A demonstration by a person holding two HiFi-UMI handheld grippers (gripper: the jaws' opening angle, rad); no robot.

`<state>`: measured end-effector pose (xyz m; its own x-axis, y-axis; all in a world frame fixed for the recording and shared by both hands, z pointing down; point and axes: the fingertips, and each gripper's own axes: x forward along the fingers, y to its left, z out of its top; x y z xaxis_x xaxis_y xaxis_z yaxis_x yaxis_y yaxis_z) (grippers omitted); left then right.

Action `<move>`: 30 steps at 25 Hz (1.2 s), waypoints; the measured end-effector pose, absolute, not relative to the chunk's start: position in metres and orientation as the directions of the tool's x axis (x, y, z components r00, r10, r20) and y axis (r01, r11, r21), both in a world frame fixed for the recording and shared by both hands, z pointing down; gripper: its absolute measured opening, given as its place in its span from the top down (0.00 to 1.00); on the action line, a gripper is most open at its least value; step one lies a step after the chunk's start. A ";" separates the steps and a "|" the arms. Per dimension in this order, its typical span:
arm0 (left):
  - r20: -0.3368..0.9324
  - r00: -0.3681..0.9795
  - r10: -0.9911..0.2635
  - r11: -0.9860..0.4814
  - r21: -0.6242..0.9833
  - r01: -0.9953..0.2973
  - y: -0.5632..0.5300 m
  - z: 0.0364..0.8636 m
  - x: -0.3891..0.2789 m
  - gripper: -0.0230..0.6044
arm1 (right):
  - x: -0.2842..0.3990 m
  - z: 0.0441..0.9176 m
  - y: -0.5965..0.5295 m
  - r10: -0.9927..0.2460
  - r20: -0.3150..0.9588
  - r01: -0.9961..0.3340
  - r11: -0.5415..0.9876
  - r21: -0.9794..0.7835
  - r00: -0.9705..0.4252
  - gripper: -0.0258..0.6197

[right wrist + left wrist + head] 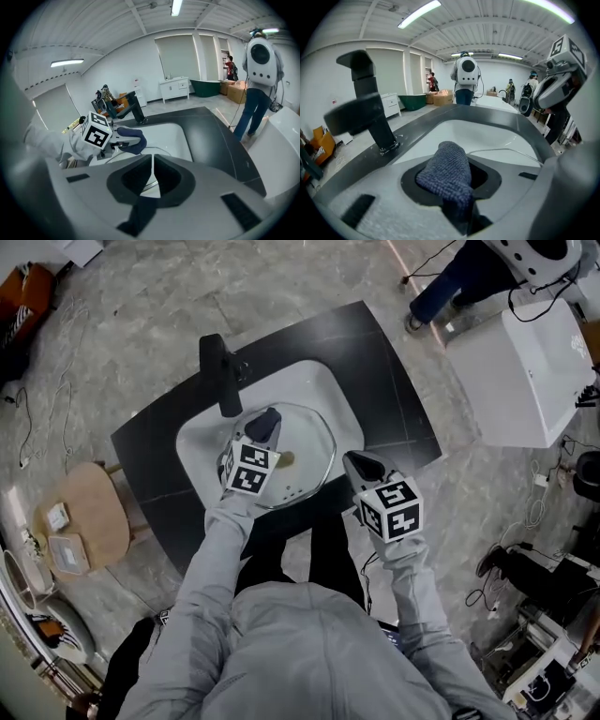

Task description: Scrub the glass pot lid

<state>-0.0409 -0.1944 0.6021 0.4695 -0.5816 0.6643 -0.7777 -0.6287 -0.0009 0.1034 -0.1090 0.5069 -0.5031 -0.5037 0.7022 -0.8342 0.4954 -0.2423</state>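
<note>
One cloth [445, 173] sits pinched in left gripper [264, 426] over flat-lying lid [309, 432]; right gripper [361, 463] closed.

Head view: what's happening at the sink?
A person stands at a white sink set in a dark counter, with a hand-held gripper in each hand. The left gripper is clamped on a dark blue cloth and sits over the glass pot lid, which lies in the basin in front of the black faucet. The right gripper is beside the lid's right edge, its jaws together with nothing visible between them. Whether the cloth touches the glass can't be told.
</note>
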 end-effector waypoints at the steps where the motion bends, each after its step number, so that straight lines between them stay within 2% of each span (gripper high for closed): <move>1: 0.672 0.458 -0.582 -0.621 -0.004 -0.784 -0.196 0.609 -0.041 0.78 | 0.102 0.511 -0.109 -0.491 0.707 -0.829 0.500 -0.250 -0.509 0.91; 17: 0.785 0.342 -0.517 -0.607 -0.054 -0.793 -0.220 0.699 -0.035 0.78 | 0.096 0.553 -0.115 -0.365 0.742 -0.777 0.540 -0.324 -0.562 0.91; 30: 0.782 0.411 -0.469 -0.517 0.134 -0.845 -0.228 0.716 -0.010 0.78 | 0.100 0.570 -0.115 -0.258 0.742 -0.714 0.578 -0.395 -0.619 0.91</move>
